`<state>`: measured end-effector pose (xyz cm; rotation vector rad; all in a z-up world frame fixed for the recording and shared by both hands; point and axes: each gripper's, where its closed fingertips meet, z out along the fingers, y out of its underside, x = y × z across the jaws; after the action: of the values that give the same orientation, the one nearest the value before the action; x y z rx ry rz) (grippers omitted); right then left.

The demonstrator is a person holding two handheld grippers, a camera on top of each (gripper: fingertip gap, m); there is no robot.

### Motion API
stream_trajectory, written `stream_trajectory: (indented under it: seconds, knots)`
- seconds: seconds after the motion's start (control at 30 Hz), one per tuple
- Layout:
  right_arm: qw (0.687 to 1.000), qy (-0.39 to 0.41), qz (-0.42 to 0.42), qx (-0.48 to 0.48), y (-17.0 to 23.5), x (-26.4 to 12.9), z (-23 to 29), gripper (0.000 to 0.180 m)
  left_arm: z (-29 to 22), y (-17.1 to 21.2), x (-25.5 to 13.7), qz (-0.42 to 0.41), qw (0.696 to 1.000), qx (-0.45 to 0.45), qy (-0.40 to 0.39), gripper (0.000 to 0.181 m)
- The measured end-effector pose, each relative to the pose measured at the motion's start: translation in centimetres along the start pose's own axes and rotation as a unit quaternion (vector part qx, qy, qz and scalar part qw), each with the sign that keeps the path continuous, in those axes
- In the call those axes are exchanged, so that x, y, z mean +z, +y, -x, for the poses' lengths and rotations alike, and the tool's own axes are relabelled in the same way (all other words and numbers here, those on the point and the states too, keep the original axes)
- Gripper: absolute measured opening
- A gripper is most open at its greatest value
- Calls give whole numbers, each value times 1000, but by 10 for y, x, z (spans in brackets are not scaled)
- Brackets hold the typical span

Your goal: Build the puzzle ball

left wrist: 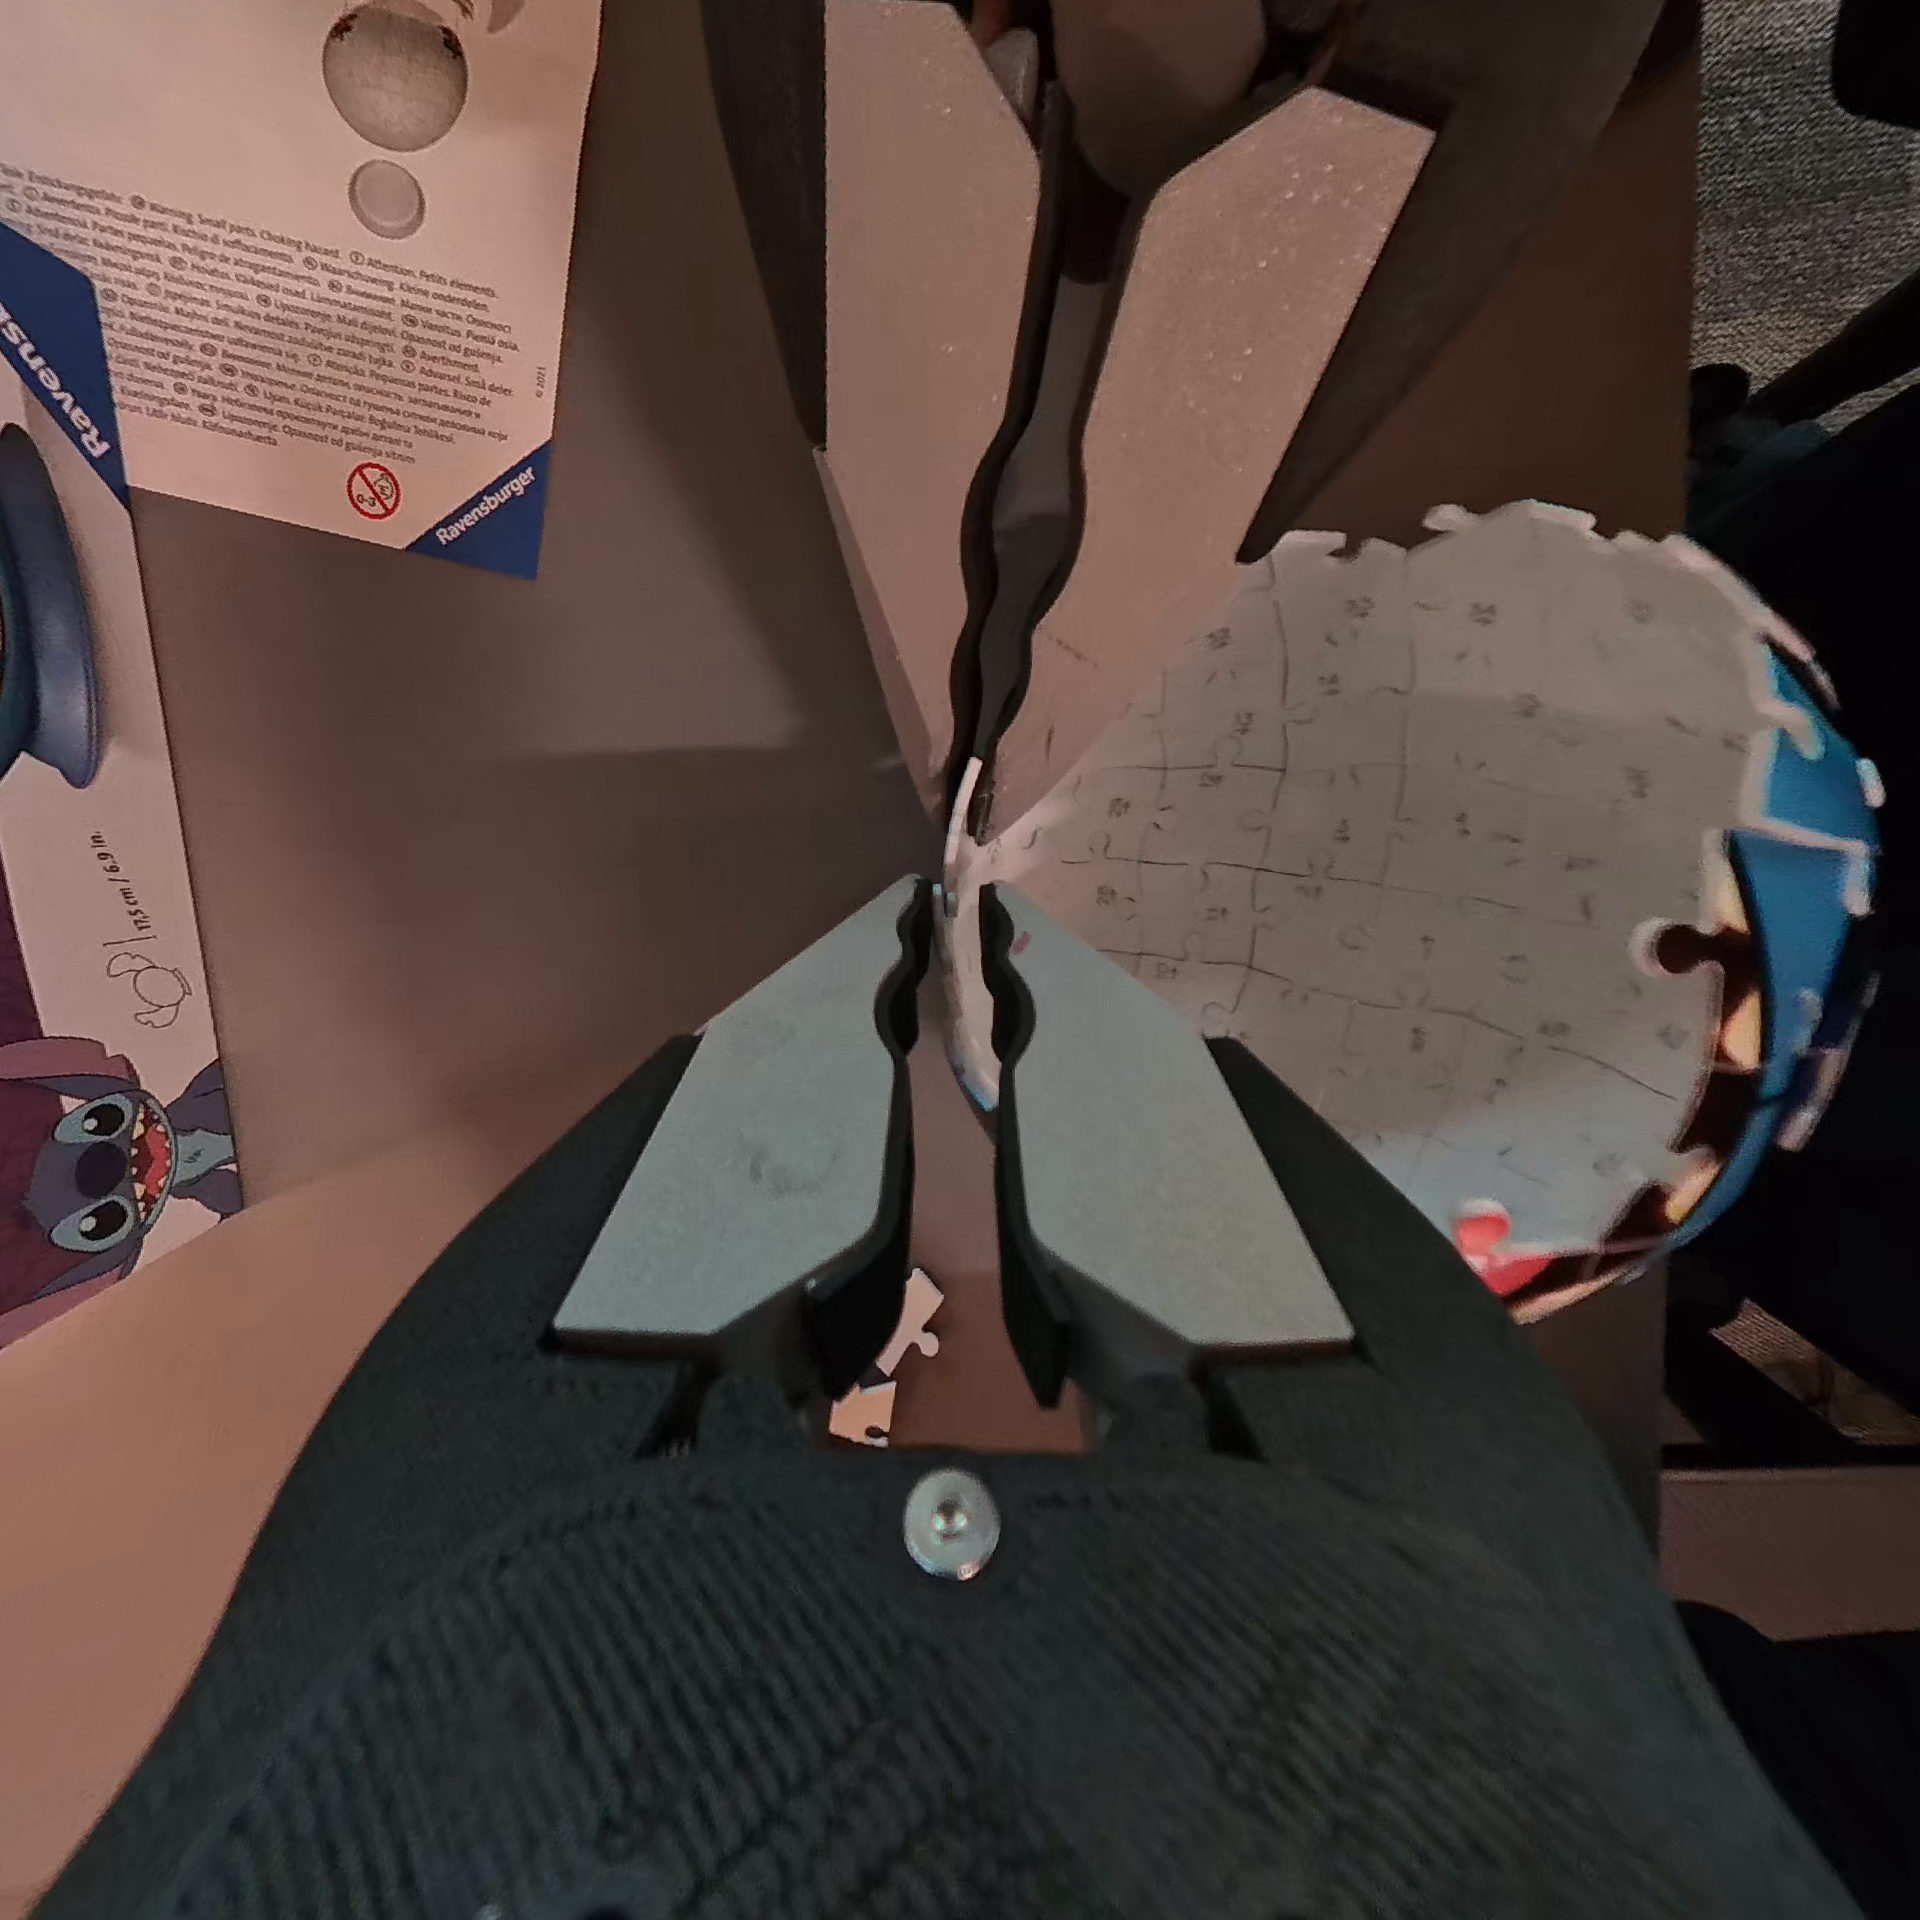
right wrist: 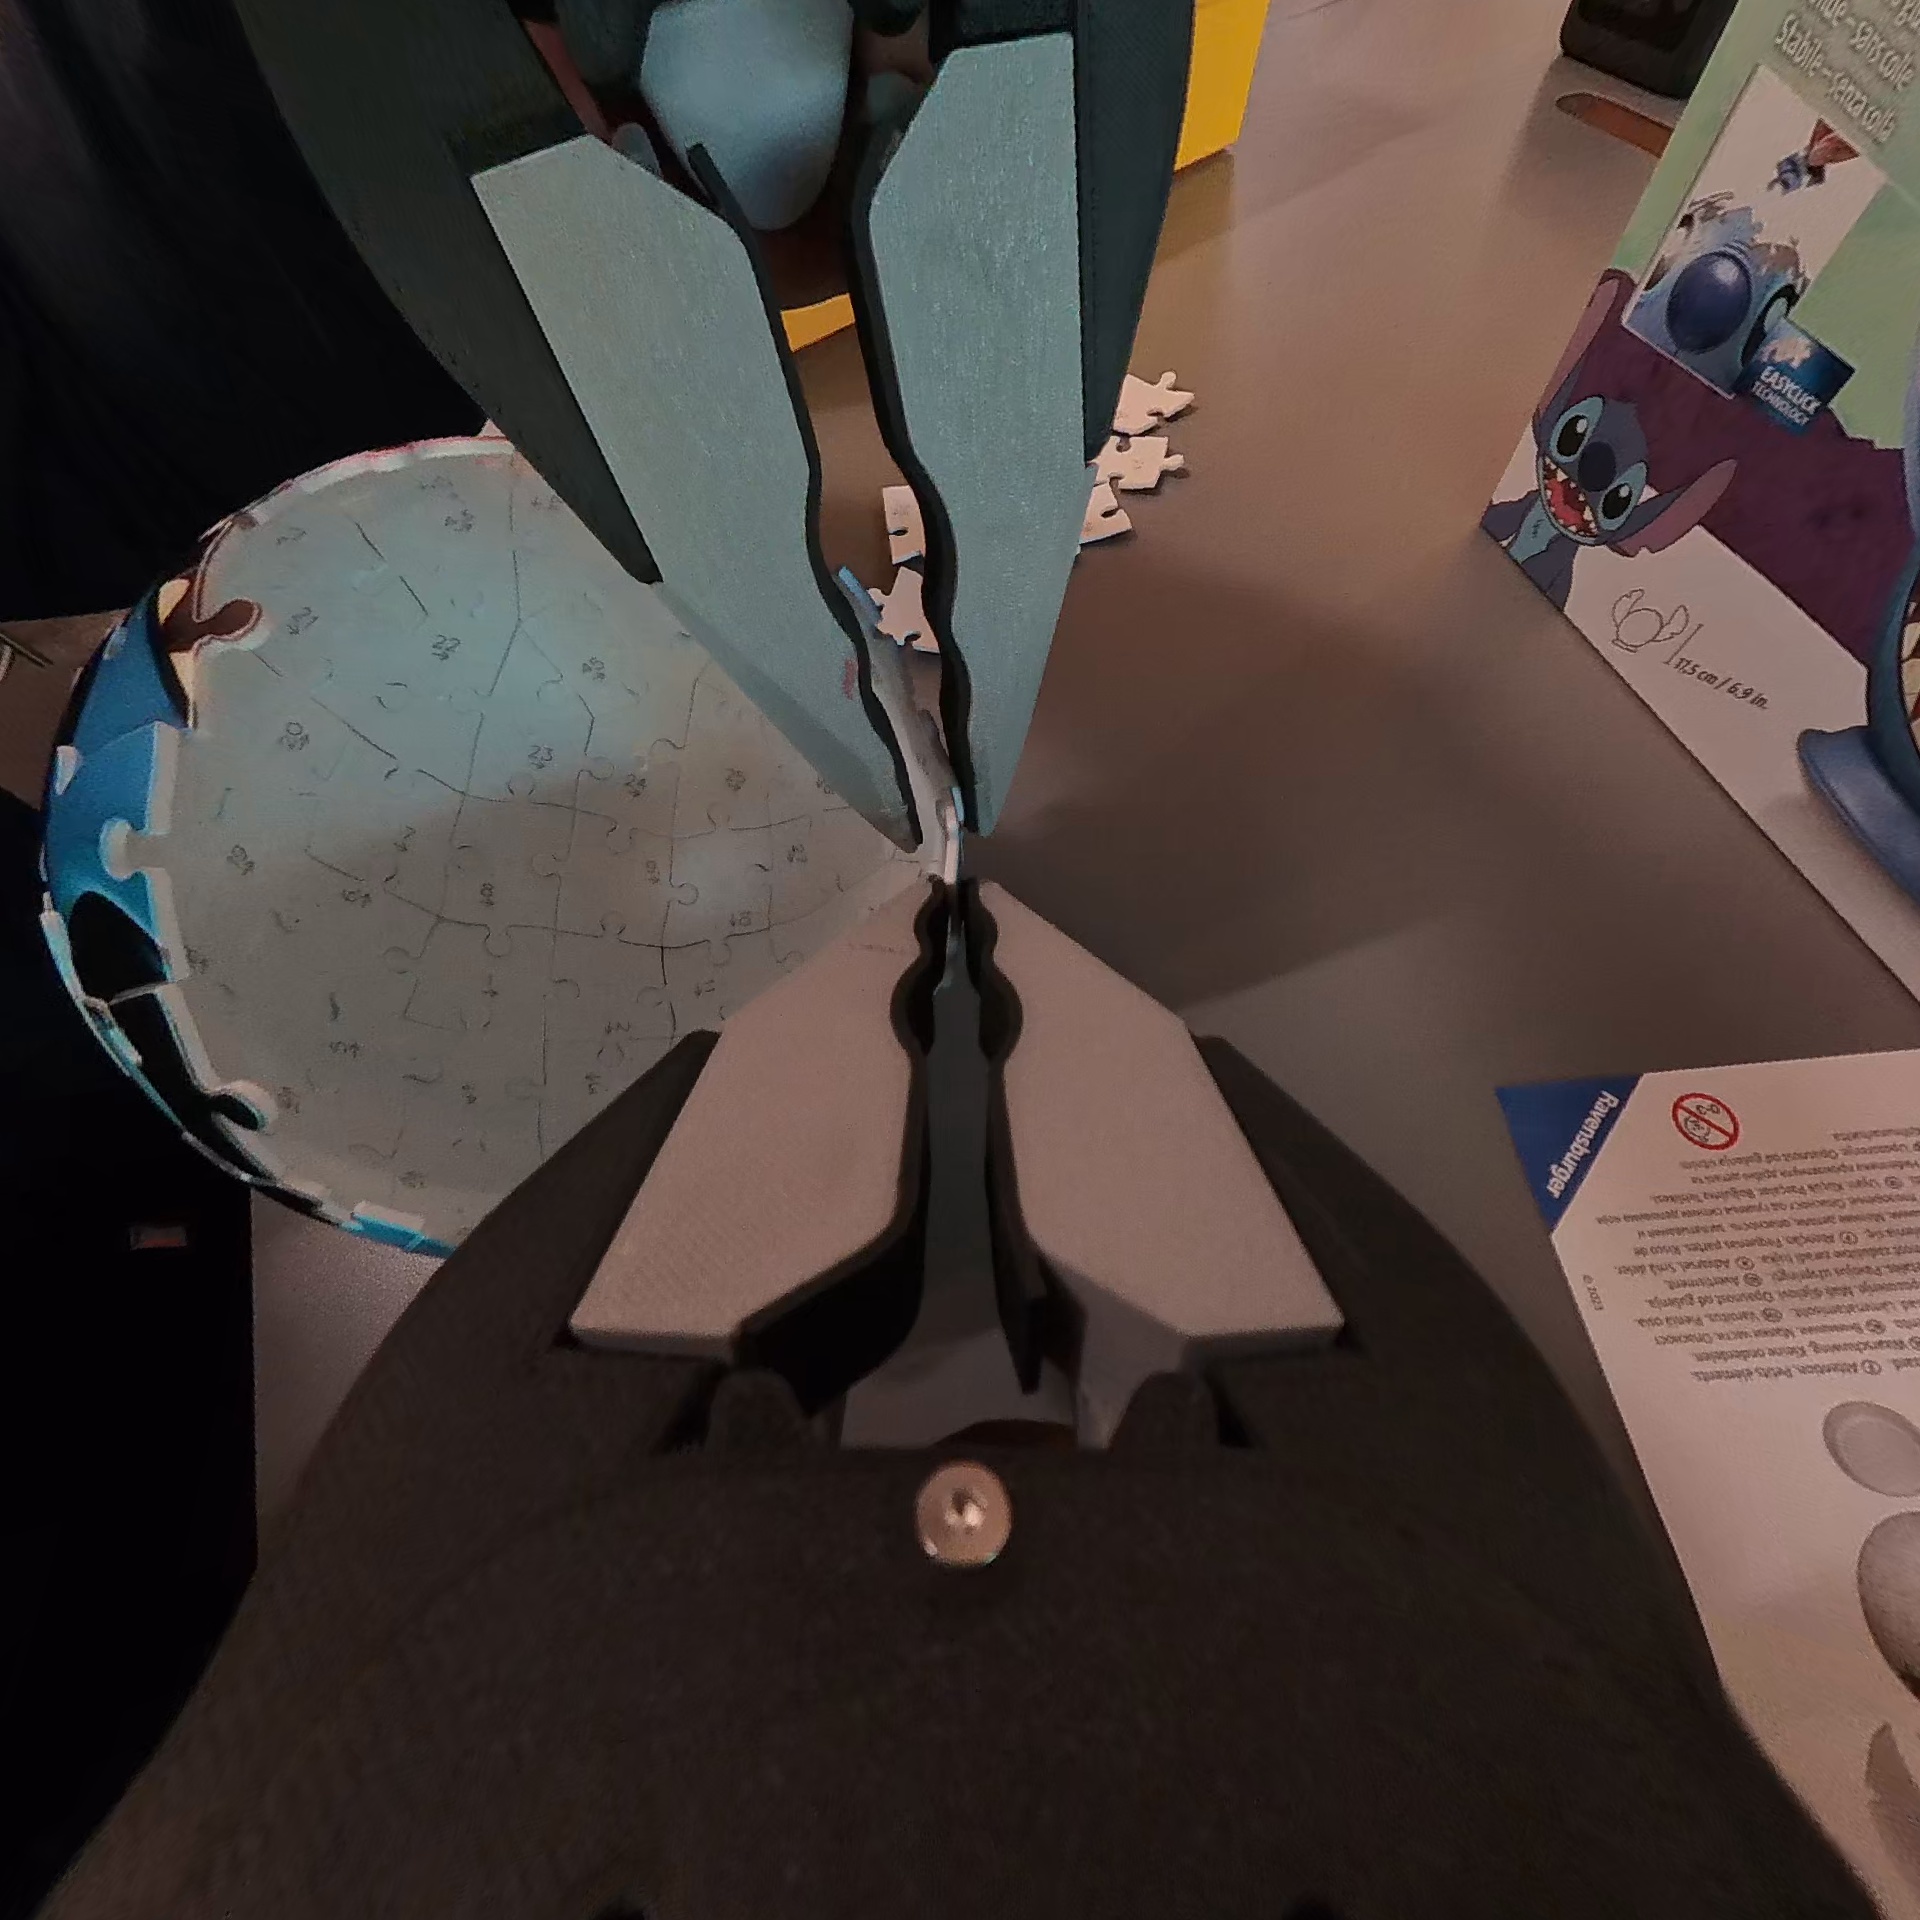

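the half-built puzzle ball (left wrist: 1403,883) lies at the table edge, open side up. left gripper (left wrist: 951,904) and right gripper (right wrist: 954,894) meet tip to tip on its rim, both pinched nearly closed on rim pieces; press them together gently, keeping the curve aligned

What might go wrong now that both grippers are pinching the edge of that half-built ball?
Both the left gripper and the right gripper clamp the same thin rim of the half-built puzzle ball, tip to tip. Pulling apart or twisting could pop joints open there. The shell seems to jut past the table edge, so a slip might drop it.
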<state>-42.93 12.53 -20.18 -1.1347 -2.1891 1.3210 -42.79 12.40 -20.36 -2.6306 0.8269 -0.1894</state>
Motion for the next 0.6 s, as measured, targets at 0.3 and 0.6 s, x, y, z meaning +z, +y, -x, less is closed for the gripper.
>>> stream_trajectory:
  seconds: [0.3, 0.6]
  knots:
    - [1000, 3, -1, -1, 0, 1, -1, 0, 2, -3, -3, -14, 1000, -6, 1, 5]
    - [1000, -11, 0, 21, 2, 1, -1, 2, 3, -3, -2, -10, 1000, -3, -6, 2]
